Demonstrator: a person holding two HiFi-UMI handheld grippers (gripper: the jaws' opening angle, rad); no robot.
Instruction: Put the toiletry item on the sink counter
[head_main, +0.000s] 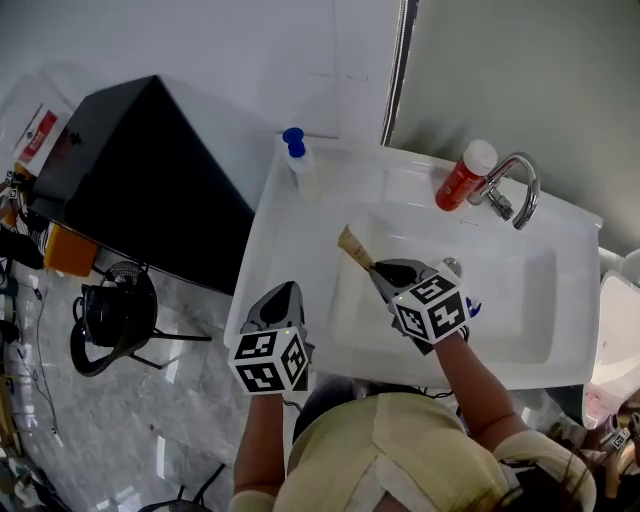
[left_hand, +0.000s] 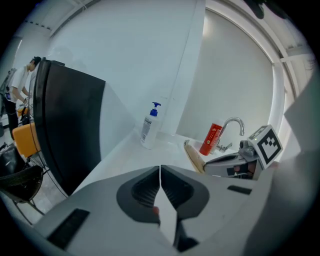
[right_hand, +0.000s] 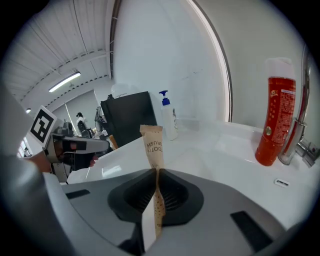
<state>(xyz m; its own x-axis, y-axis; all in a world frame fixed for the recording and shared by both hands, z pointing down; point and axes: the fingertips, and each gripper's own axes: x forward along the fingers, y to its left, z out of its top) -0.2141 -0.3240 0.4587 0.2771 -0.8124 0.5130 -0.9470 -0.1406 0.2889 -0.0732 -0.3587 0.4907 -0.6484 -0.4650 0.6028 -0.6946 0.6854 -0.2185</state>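
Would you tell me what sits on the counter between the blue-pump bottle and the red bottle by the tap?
Nothing. The head view shows only bare white counter between the blue-pump bottle and the red bottle.

One wrapped toothbrush (head_main: 352, 246), one red bottle (head_main: 461, 180), one blue-topped pump bottle (head_main: 299, 164), one faucet (head_main: 517, 181) and one sink (head_main: 505, 295) are counted. Two grippers are recorded: left gripper (head_main: 284, 292), right gripper (head_main: 386, 273).

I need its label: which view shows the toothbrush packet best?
Right gripper view: the toothbrush packet stands close, print legible, in the right hand-held gripper. Head and left gripper views show only its tan end.
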